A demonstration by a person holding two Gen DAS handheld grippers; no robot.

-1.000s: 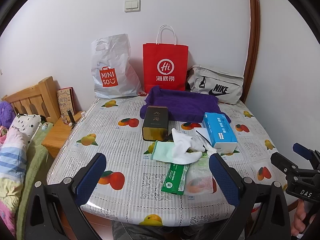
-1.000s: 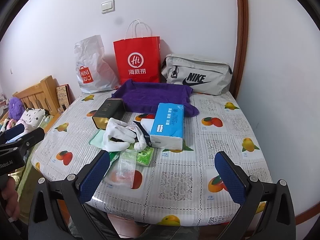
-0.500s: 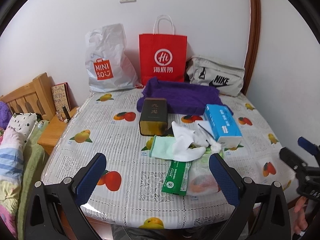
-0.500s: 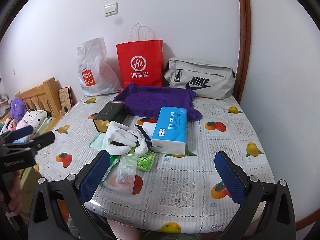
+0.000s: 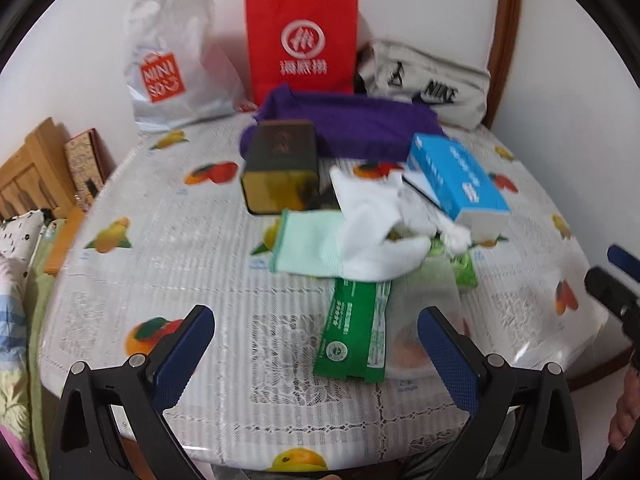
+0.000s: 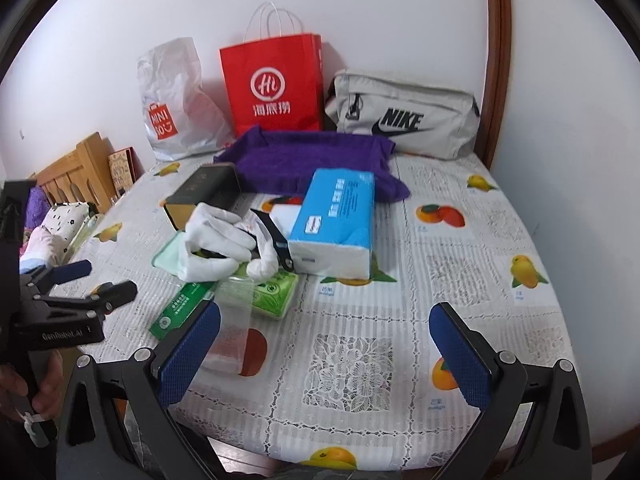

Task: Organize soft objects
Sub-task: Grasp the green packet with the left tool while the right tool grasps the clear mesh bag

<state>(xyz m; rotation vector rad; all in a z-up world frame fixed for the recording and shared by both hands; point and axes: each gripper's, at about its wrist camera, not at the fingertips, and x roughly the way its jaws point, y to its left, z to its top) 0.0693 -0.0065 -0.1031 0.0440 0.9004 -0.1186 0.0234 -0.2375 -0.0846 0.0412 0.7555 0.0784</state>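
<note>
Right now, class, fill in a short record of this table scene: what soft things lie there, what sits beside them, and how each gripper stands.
soft items: white gloves piled on a mint green sock; purple towel behind them
hard items: blue tissue box right of the gloves; dark tin left of them
packets: green packet at the front of the pile
bags by wall: white plastic bag, red paper bag, grey Nike bag
left gripper: open, holding nothing
right gripper: open, holding nothing
</note>
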